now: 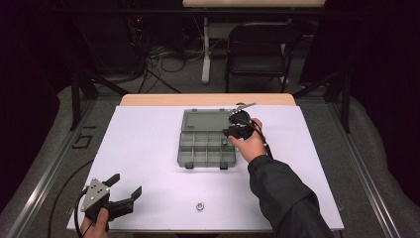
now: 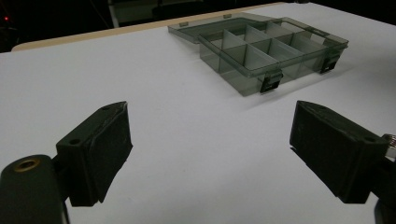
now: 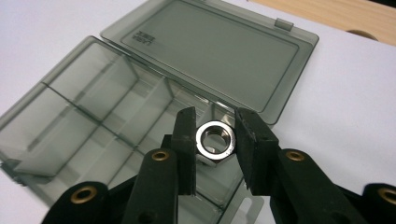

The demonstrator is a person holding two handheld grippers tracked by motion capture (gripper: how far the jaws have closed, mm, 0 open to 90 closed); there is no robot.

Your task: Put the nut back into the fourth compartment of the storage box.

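Jaws of the right gripper pinch a hex nut over the open organizer box; the left gripper's are spread wide.

organizer box on worktop, toward far edge, right of middle, lid lying open behind it | nut between right gripper jaws over box's right side | second nut near front edge, middle | left gripper at front-left corner

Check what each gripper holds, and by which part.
Right gripper pinches a hex nut by its opposite sides over the open organizer box. Left gripper holds nothing.
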